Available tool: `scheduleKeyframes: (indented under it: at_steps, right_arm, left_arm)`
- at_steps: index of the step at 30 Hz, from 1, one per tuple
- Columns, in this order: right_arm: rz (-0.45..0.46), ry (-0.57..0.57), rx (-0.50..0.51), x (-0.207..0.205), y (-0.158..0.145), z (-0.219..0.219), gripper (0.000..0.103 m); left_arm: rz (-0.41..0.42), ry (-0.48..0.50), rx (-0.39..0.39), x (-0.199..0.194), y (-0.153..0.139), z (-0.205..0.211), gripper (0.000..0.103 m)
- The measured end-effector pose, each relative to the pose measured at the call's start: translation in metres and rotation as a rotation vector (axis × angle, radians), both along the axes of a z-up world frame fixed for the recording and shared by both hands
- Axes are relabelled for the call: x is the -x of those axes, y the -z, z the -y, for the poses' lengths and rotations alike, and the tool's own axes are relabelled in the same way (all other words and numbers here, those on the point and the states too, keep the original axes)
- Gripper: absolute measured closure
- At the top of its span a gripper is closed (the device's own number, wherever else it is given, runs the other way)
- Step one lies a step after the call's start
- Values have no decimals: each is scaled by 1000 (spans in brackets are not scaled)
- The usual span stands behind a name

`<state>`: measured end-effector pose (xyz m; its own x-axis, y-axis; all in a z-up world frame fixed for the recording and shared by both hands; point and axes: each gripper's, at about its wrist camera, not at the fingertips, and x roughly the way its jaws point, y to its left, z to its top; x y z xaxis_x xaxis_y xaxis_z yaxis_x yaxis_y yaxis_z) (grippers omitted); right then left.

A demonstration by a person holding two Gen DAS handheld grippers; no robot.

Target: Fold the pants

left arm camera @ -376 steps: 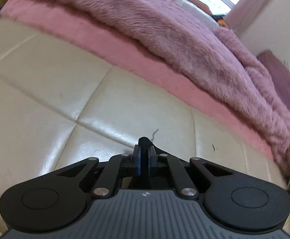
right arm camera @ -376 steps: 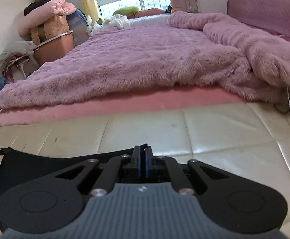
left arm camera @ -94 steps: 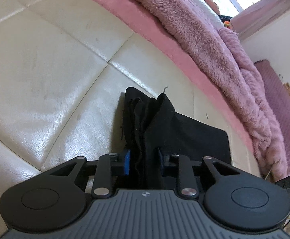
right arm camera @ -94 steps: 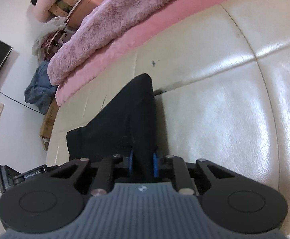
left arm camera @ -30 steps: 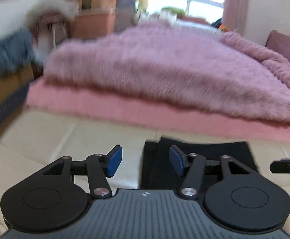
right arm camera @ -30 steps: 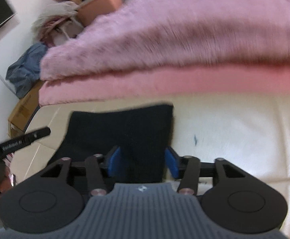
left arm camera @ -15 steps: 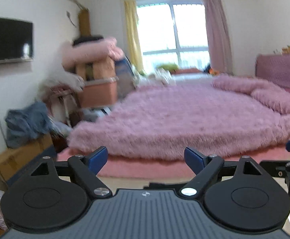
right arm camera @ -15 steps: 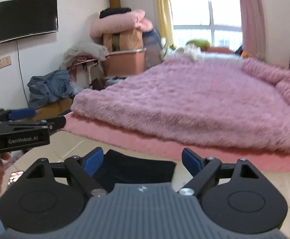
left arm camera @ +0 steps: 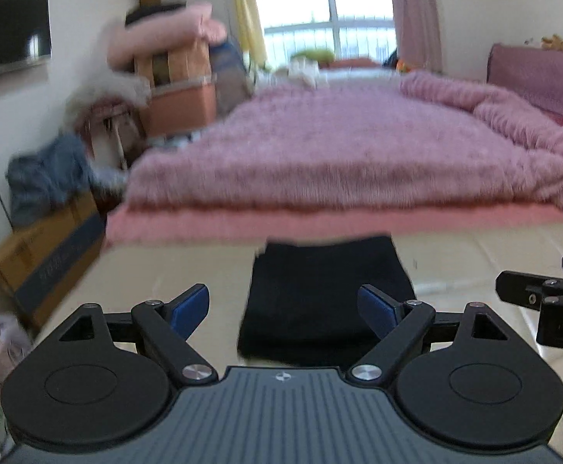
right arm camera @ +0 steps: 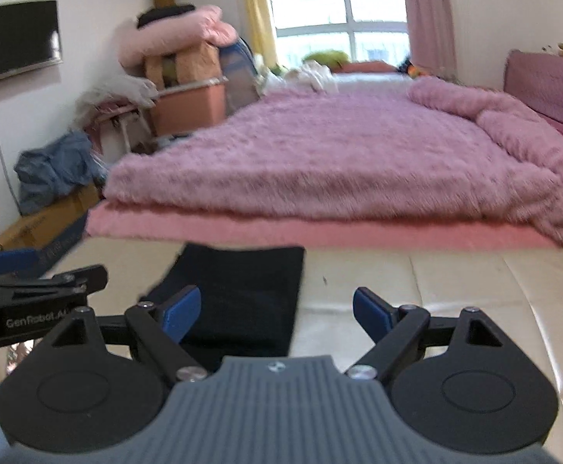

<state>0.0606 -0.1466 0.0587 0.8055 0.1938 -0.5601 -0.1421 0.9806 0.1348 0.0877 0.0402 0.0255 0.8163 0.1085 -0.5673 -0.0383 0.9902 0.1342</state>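
**Both grippers lifted clear, pants left folded on the cushion**

Since three seconds ago, when each gripper was clamped on black cloth, both have let go and pulled back above the seat. Compared with half a second ago, the left camera has tipped down again, so the pants are back in full view.

The left gripper hangs level over the cream leather cushion, its blue-padded fingers spread wide with nothing between them. The right gripper is held the same way, level and facing the bed, jaws wide apart and empty. Each shows at the edge of the other's view, side by side and apart.

The pants lie as a compact black rectangle flat on the cushion, just short of the pink mattress edge, directly ahead of the left gripper and ahead-left of the right one. Neither gripper touches them. Beyond lies the fuzzy purple blanket.
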Motion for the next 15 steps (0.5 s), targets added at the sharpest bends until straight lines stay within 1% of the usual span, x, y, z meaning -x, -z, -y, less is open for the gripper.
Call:
scheduleKeyframes:
  at_steps: [2, 4, 7, 10, 15]
  right_arm:
    - [-35, 3, 34, 1, 9, -3, 21]
    - [-66, -15, 39, 2, 17, -4, 21]
    - [-121, -37, 54, -4, 31, -6, 21]
    - [-179, -63, 68, -10, 44, -11, 21]
    - [-231, -88, 83, -12, 58, -17, 21]
  left_arm:
    - [-46, -15, 18, 2, 9, -6, 2]
    - [-74, -28, 8, 4, 16, -7, 2]
    - [-114, -16, -28, 6, 25, -3, 2]
    - [-154, -1, -11, 5, 32, -2, 2]
    - [-183, -1, -4, 5, 41, -1, 2]
